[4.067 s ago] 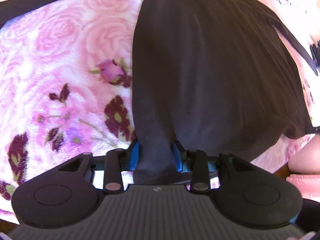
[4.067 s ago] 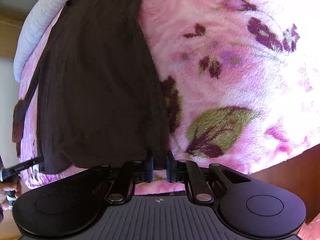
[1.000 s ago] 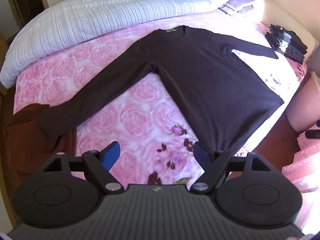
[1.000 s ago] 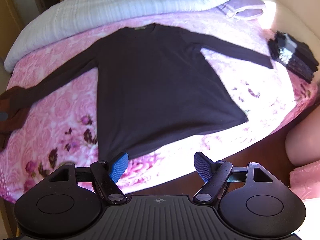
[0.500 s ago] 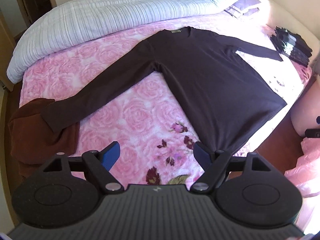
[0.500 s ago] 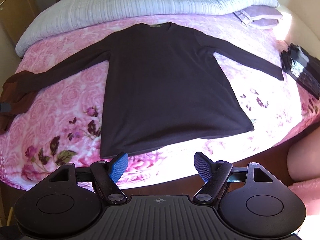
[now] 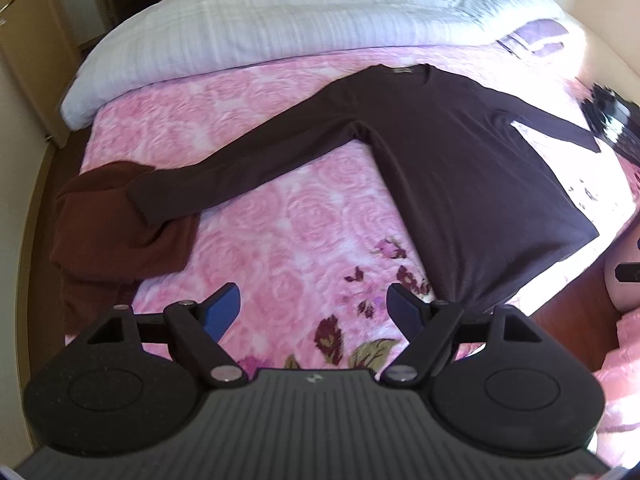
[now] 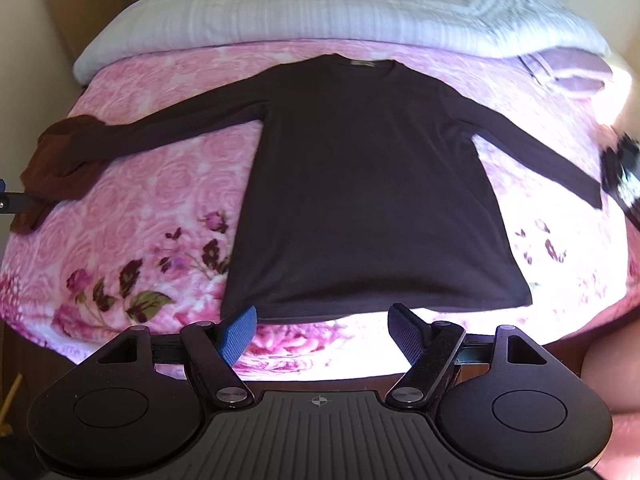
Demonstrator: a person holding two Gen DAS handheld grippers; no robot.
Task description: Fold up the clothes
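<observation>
A dark brown long-sleeved shirt (image 8: 372, 184) lies flat and face up on a pink rose-patterned blanket (image 8: 160, 184), both sleeves spread out, collar toward the pillows. It also shows in the left wrist view (image 7: 472, 184). Its left cuff rests on a rust-brown garment (image 7: 108, 216), seen in the right wrist view (image 8: 56, 160) too. My left gripper (image 7: 314, 308) is open and empty, held back above the bed's near left corner. My right gripper (image 8: 322, 330) is open and empty, just short of the shirt's hem.
A white striped duvet (image 8: 320, 4) and a lilac pillow (image 8: 572, 68) lie at the bed's head. A dark folded pile (image 8: 624, 176) sits at the right edge of the bed. A wooden wardrobe (image 7: 28, 52) stands to the left. Wooden floor (image 7: 576, 320) lies beside the bed.
Both grippers held the shirt's hem 4 s ago and have since let go and pulled back. Over the last second both views swung left and slightly closer; the shirt has stayed flat.
</observation>
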